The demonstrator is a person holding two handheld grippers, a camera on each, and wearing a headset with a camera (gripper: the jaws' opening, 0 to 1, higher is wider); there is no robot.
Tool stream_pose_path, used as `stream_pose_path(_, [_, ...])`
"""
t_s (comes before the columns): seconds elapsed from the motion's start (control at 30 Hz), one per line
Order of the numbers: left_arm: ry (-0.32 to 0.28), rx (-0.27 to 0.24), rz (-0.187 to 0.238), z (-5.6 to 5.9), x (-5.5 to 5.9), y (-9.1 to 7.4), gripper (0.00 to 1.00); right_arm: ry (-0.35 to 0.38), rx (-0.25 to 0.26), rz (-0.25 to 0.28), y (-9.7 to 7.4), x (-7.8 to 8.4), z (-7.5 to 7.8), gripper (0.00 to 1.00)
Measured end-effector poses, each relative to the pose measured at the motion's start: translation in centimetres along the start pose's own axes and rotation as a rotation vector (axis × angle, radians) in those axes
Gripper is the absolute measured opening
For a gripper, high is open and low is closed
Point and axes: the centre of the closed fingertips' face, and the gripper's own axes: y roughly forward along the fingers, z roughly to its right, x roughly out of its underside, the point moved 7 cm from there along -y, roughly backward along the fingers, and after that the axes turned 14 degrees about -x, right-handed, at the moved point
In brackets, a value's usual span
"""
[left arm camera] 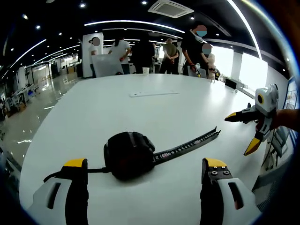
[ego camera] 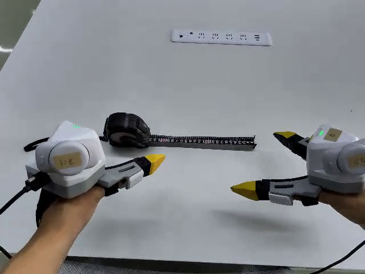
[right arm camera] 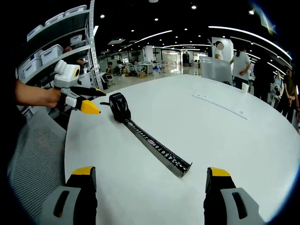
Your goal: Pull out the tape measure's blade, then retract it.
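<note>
Left gripper [right arm camera: 97,100]: faceted white-grey housing, round cap with tan sticker [ego camera: 67,162], black jaws with yellow tips, small screws [left arm camera: 214,172] in the tips, black cable [ego camera: 11,200] at rear. Right gripper [ego camera: 263,162]: same build, green light [ego camera: 321,133] on top.

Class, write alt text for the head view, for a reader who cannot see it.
A black tape measure lies on a white table with its blade pulled out to the right. The left hand-held gripper is by its case and the right hand-held gripper, jaws open, near the blade's tip; a power strip lies farther back.
</note>
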Motion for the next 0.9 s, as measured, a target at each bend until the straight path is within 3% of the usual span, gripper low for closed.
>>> stream_pose_path(0.3, [-0.028, -0.031, -0.013, -0.2, -0.4, 0.9, 0.98, -0.063, -0.057, -0.036, 0.2, -0.4, 1.5, 0.87])
stream_pose_path(0.9, [-0.079, -0.088, -0.062, -0.6, -0.4, 2.4, 0.79, -0.180, -0.145, -0.144, 0.8, -0.1, 3.9, 0.58])
